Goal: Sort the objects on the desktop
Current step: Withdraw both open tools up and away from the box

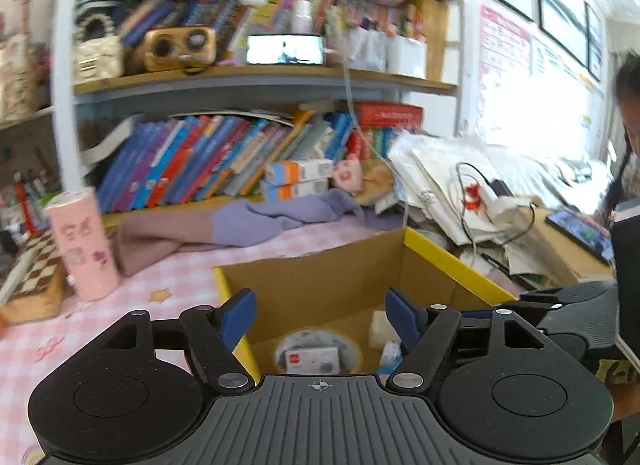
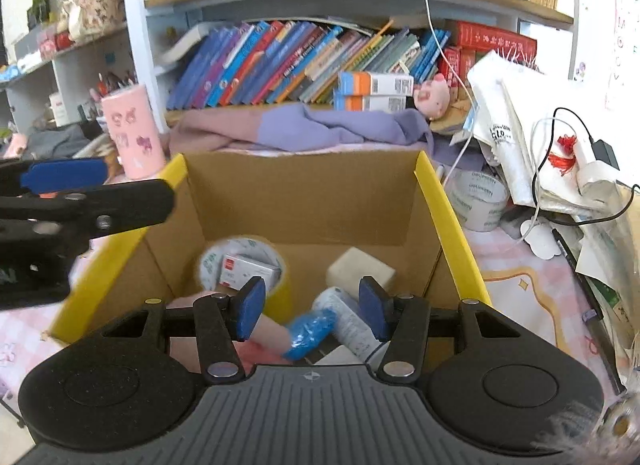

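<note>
An open cardboard box with a yellow rim point(image 2: 440, 201) point(image 1: 452, 261) stands on the pink checked desk. Inside lie a tape roll point(image 2: 210, 261) with a small red-labelled white box point(image 2: 248, 269) in its hole, a cream block point(image 2: 360, 269), a white tube point(image 2: 348, 319) with a blue cap point(image 2: 312, 329), and something pink point(image 2: 268, 335). My right gripper point(image 2: 312, 299) hangs open over the box's near end, above the tube, touching nothing. My left gripper point(image 1: 318, 307) is open and empty over the box's left near corner; its blue pad point(image 2: 64, 175) shows at the left of the right wrist view.
A pink cup point(image 1: 84, 249) point(image 2: 134, 133) stands left of the box, a purple-pink cloth point(image 2: 312, 125) behind it. A second tape roll point(image 2: 478, 201), papers and cables point(image 2: 520, 137) crowd the right. A chessboard point(image 1: 36, 273) lies far left, a phone point(image 1: 580, 231) and a person point(image 1: 628, 105) far right.
</note>
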The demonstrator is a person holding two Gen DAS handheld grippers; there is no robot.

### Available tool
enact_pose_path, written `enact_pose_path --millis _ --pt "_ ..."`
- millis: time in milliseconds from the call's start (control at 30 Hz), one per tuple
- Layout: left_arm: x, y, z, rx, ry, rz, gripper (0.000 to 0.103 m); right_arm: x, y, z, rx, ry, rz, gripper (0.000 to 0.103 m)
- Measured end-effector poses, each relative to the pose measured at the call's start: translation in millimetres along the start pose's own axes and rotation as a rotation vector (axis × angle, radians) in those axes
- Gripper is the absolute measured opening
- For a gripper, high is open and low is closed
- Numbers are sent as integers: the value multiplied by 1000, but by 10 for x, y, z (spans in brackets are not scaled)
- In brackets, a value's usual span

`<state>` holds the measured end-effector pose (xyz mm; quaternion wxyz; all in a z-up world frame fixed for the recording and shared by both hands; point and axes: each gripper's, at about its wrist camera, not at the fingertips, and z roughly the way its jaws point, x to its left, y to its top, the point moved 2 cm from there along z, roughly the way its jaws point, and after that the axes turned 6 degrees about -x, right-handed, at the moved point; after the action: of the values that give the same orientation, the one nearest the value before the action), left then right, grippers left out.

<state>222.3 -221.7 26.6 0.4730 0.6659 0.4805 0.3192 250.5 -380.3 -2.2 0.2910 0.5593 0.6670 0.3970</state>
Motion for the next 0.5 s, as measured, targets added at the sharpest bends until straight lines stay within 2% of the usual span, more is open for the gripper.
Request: enact_pose_path --millis 200,500 --pt "235 -135 -353 50 118 -67 81 128 15 -274 -51 -4 10 54" --pt "475 -371 -909 48 256 -113 91 424 -161 -658 -82 -23 44 61"
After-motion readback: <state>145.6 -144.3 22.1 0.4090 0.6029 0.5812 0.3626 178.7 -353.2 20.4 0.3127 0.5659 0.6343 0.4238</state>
